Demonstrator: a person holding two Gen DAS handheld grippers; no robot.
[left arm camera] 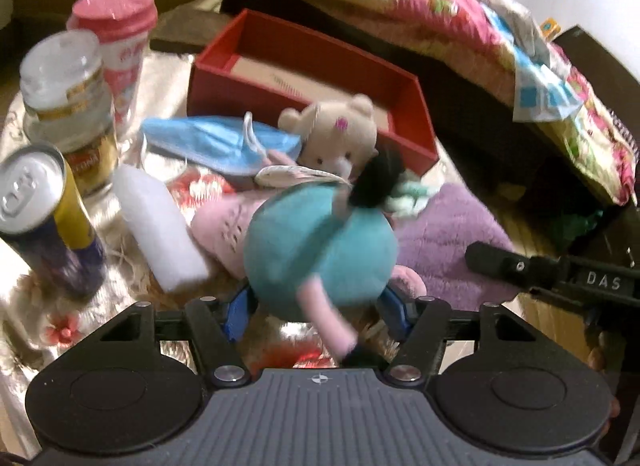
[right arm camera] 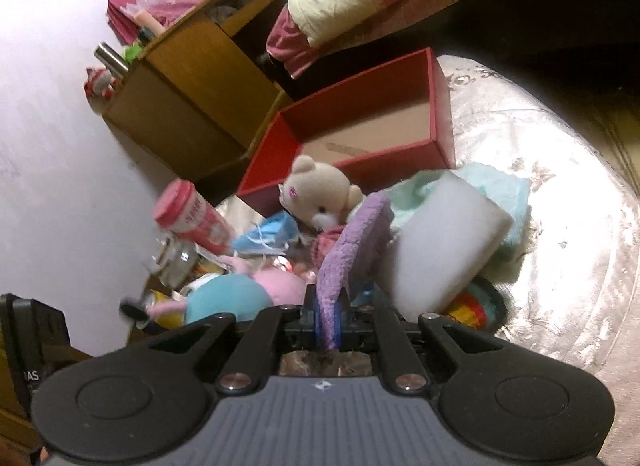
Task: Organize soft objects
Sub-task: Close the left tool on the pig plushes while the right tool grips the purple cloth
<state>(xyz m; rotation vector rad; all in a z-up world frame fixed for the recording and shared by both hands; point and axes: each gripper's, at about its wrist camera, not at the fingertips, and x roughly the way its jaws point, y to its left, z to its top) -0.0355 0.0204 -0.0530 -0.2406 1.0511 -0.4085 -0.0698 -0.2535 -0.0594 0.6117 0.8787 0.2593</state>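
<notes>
Plush doll (left arm camera: 320, 250) in teal, soft and light, sits squeezed at its round body between the left gripper's (left arm camera: 318, 306) fingers, the red box (left arm camera: 420, 105) at one o'clock. Right gripper (right arm camera: 328, 320), fingers pressed together, pinches the limp purple towel's (right arm camera: 352, 242) edge beside a white foam block (right arm camera: 440, 242).

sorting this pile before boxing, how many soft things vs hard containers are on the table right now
Soft things: 7: teal plush, beige teddy, purple cloth, blue mask, pink knit, mint cloth, white foam block
Hard containers: 4: can, jar, pink cup, red box
Total: 11
</notes>
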